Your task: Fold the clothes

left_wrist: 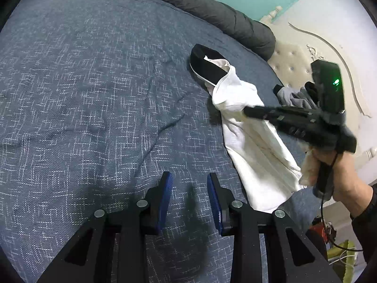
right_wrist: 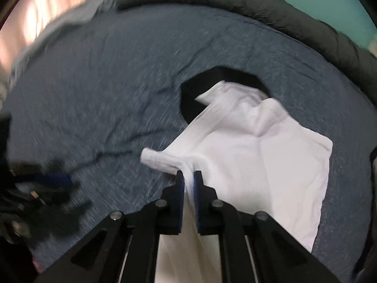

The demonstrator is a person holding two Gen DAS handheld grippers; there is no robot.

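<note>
Shirt [right_wrist: 271, 160] lies on the bed [left_wrist: 82, 94], toward its right side. A folded garment [left_wrist: 207, 63] sits under the shirt's far end. Rolled duvet [left_wrist: 212, 7] runs along the bed's far edge. Clothes heap [left_wrist: 297, 96] right of the shirt, by the headboard [left_wrist: 292, 61].

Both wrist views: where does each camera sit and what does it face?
Left wrist: behind the open left tool, facing down onto the blue bedspread; the person's right hand shows.
Right wrist: behind the right tool, pinching the white garment.
Shared: garment, bedspread, dark duvet.
</note>
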